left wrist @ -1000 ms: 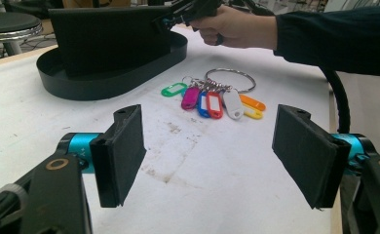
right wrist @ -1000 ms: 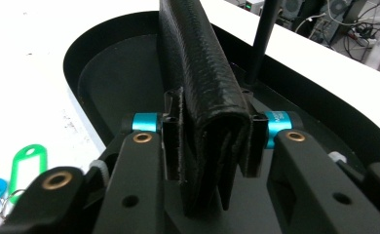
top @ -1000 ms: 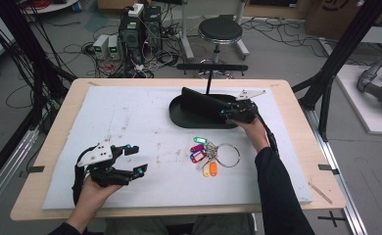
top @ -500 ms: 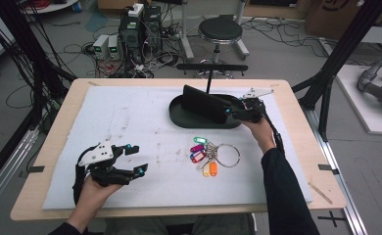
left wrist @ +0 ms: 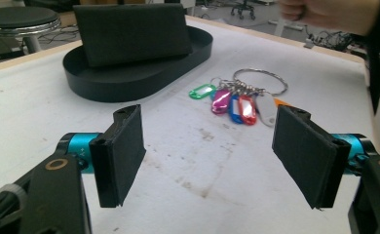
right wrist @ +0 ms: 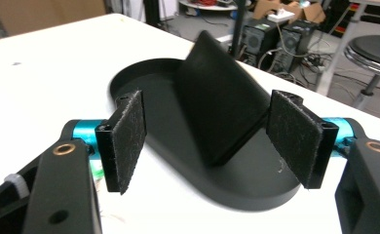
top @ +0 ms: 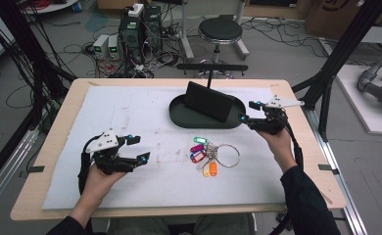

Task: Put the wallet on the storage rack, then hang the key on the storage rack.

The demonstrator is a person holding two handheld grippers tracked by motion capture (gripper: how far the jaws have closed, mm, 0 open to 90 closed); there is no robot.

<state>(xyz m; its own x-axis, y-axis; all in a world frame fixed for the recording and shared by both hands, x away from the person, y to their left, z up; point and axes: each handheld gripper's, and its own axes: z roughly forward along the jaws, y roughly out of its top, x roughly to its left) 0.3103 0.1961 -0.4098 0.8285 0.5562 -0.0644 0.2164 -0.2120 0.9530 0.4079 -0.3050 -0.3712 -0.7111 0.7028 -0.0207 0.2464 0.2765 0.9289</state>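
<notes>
A black oval tray [top: 178, 115] lies at the back middle of the white mat, with a black slab [top: 207, 101] leaning upright in it. In front of it lies a key ring with coloured tags [top: 207, 153]. My right gripper [top: 247, 111] is open at the tray's right end, its jaws pointing left at the slab [right wrist: 222, 107] with nothing between them [right wrist: 207, 141]. My left gripper [top: 140, 148] rests open and empty on the mat at the front left. Along its jaws [left wrist: 207, 151] I see the key ring [left wrist: 234, 100] and the tray [left wrist: 129, 85] farther off.
The white mat [top: 130, 112] covers most of the wooden table [top: 297, 122]. A black stand bar [top: 212, 67] rises behind the tray. Beyond the table stand a stool [top: 220, 30], computers and loose cables. The person's right hand [left wrist: 324, 12] appears at the top of the left gripper view.
My right gripper has drawn back to the right, from over the tray's right part to its right end. The left gripper has stayed put.
</notes>
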